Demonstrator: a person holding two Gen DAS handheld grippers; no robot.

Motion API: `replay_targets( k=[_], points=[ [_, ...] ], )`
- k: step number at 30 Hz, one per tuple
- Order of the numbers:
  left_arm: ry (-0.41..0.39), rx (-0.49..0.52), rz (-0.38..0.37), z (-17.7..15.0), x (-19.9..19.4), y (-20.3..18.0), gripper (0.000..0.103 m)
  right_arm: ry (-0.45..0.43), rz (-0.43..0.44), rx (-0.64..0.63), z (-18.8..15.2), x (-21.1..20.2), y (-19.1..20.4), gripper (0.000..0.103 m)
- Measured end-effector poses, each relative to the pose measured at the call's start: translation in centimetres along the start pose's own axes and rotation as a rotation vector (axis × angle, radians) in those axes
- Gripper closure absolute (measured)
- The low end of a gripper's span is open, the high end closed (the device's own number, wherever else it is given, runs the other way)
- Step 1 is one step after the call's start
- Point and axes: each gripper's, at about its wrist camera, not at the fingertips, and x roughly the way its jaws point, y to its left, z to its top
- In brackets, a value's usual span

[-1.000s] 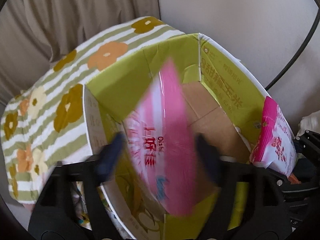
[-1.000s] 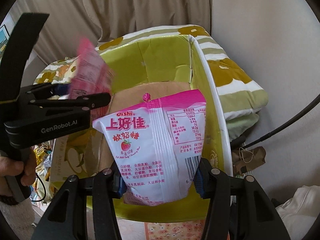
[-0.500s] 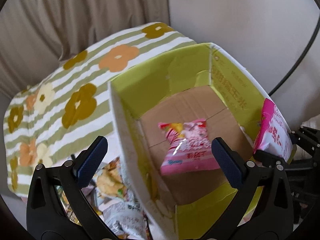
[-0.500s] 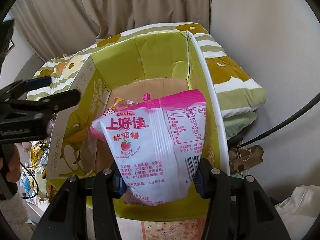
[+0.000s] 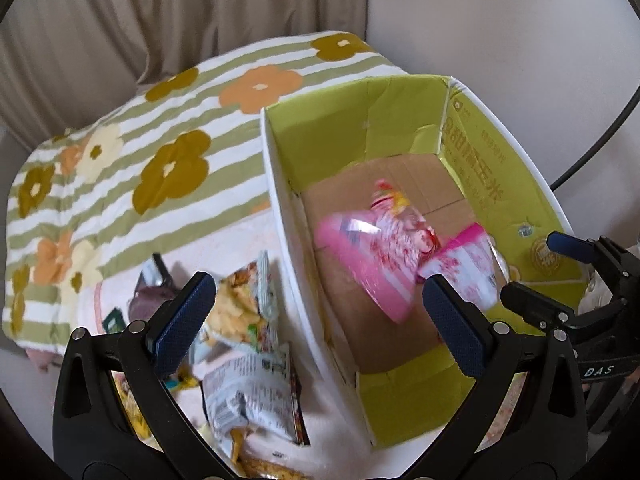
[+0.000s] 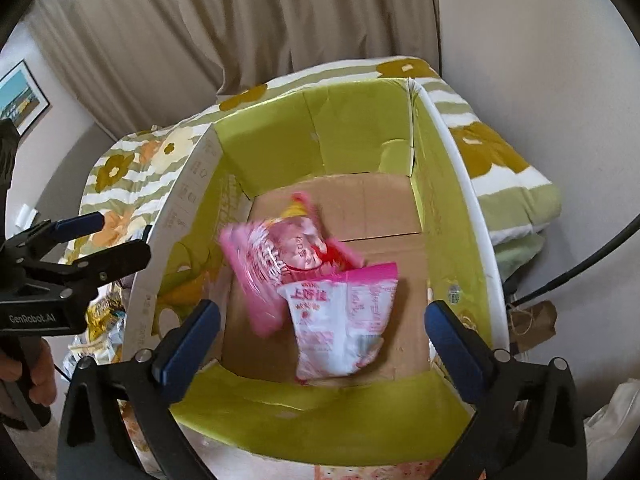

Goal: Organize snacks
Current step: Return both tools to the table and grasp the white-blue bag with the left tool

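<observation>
- The left hand-held gripper (image 5: 316, 308) has its jaws spread wide with nothing between them; it hangs over the near left corner of the box, with loose snack bags below it.
- The right hand-held gripper (image 6: 320, 332) is also spread wide and holds nothing, above the near wall of the box.
- Outside the box, just beside its left wall, a heap of snack bags (image 5: 244, 344) lies on a pale pink cloth (image 5: 224, 236).
- The cardboard box (image 6: 276, 404) stands open, green on its inner walls and brown on its floor.
- On the box floor lies a white and pink candy bag (image 6: 340, 320) near the front; it is blurred.
- A pink snack bag (image 6: 276, 264) sits just behind it on the left, touching it and partly under its top edge, also blurred.
- Behind the box lies a green striped blanket (image 5: 132, 152) with flower prints.
- Farthest back hangs a beige curtain (image 6: 260, 20) against a plain wall.
</observation>
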Motion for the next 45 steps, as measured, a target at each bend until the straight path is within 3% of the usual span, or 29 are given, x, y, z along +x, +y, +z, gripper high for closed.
replay_targets(
  k=[15, 26, 32, 40, 45],
  points=[
    [-0.091, -0.156, 0.05, -6.1, -8.6, 1.3, 0.0, -0.076, 0.097, -0.119, -1.7, -6.9, 3.2, 0.001],
    [-0.121, -0.376, 0.191, -15.5, -15.1, 6.2, 0.0, -0.098, 0.281, -0.224, -3.8, -8.5, 8.4, 0.001],
    [-0.114, -0.509, 0.262, -21.2, -17.3, 10.5, 0.0, -0.096, 0.316, -0.283, -5.0, -7.8, 12.5, 0.001],
    [-0.087, -0.64, 0.25, -26.9, -17.4, 17.8, 0.0, -0.038, 0.383, -0.35, -6.2, -5.1, 20.4, 0.001],
    [-0.018, -0.686, 0.172, -28.9, -15.1, 22.6, 0.0, 0.025, 0.382, -0.353, -7.4, -1.6, 25.8, 0.001]
  ],
)
